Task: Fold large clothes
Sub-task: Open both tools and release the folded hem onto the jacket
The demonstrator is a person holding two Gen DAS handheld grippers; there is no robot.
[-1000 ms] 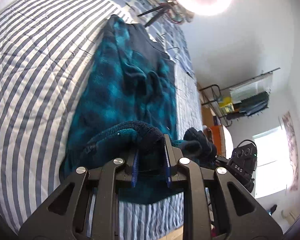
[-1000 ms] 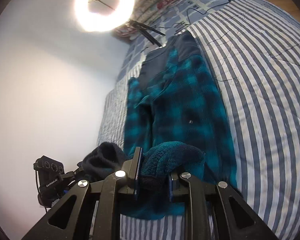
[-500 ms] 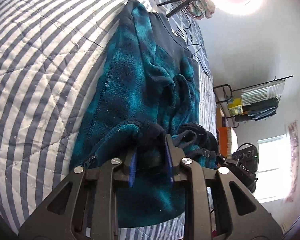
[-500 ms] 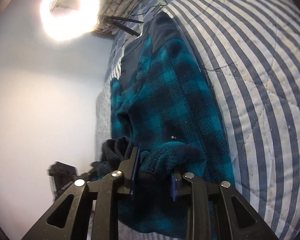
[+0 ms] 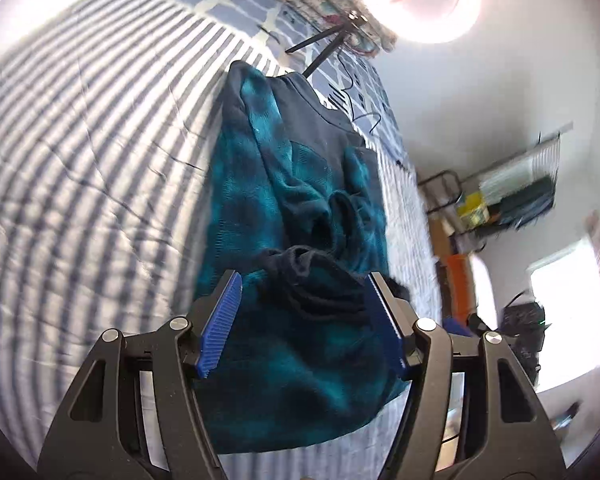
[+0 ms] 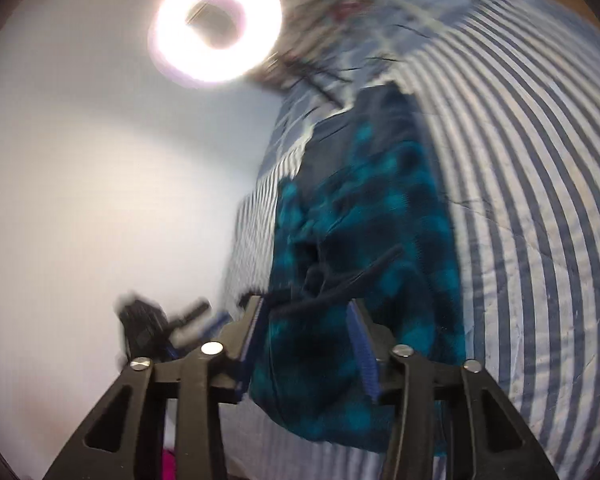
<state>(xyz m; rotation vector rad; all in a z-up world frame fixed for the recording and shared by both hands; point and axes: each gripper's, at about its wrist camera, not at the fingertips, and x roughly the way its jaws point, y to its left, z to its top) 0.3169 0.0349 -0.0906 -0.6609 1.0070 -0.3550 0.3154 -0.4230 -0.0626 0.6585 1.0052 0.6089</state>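
Teal plaid fleece garment (image 5: 296, 208) lies lengthwise on striped bed (image 5: 80, 152), near end folded over on itself. Left claw (image 5: 304, 300) jaws opening, pads clear of the fleece fold between them. Right claw (image 6: 306, 324) jaws opening too, cloth between, view blurred. Ring light (image 6: 216, 36) at 11 o'clock.

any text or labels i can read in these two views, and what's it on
No text reads clearly in either view.
Other gripper at the right of the left wrist view: any lettering is too blurred to read.
Yellow item on the rack: too small and blurred to tell.
Teal plaid fleece and striped quilt: no label shows.
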